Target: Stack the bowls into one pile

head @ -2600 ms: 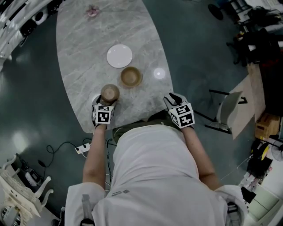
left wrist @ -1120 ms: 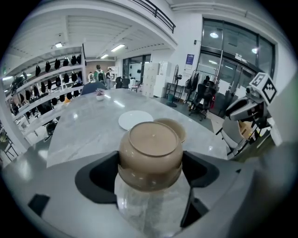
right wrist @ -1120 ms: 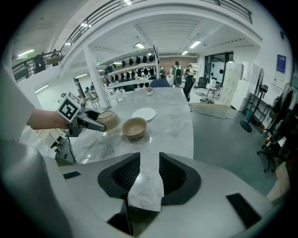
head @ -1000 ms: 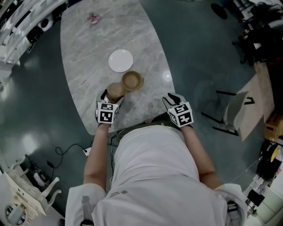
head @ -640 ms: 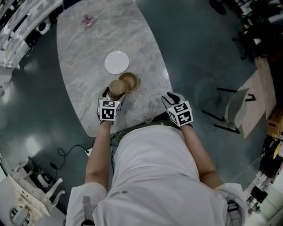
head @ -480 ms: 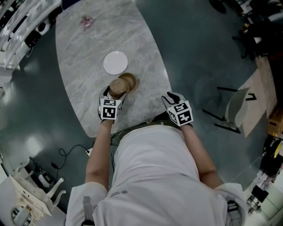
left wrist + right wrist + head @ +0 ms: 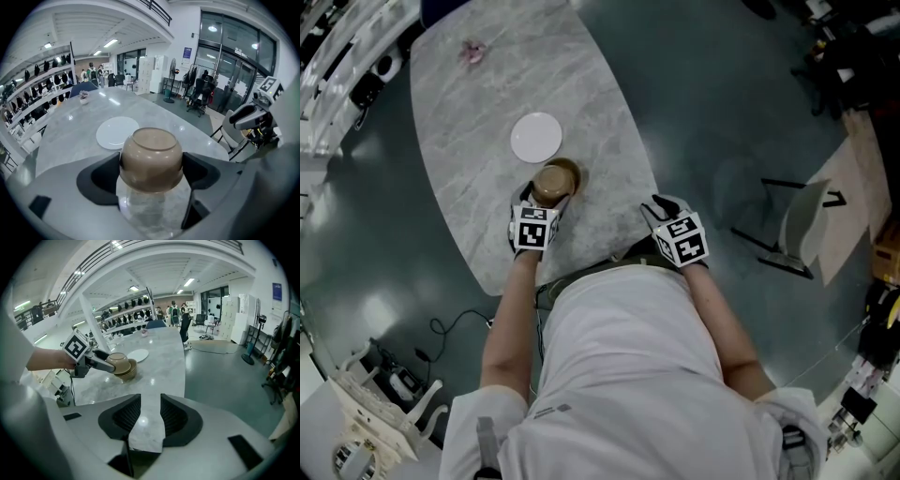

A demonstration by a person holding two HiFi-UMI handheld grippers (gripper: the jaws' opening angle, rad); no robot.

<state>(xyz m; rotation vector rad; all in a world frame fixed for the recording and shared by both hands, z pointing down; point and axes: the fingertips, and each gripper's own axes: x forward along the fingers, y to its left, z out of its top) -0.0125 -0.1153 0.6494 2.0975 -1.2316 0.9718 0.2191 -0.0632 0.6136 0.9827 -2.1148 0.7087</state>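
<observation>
Clamped on a brown bowl [image 7: 151, 157], the left gripper [image 7: 542, 197] has carried it to just above the second bowl [image 7: 127, 371], so only the lowering seems left; the right gripper [image 7: 151, 416] idles well aside, jaws narrowly parted, empty

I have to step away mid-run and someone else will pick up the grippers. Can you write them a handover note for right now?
Left gripper: jaws shut on the brown bowl, held tilted over the second bowl; whether they touch is unclear.
Right gripper: jaws slightly apart, empty, by the table's near edge.
The second bowl sits on the table, with the white plate just beyond.
Done: one bowl lifted and positioned over the other.
Left: lower it in, open the jaws, pull back.
</observation>
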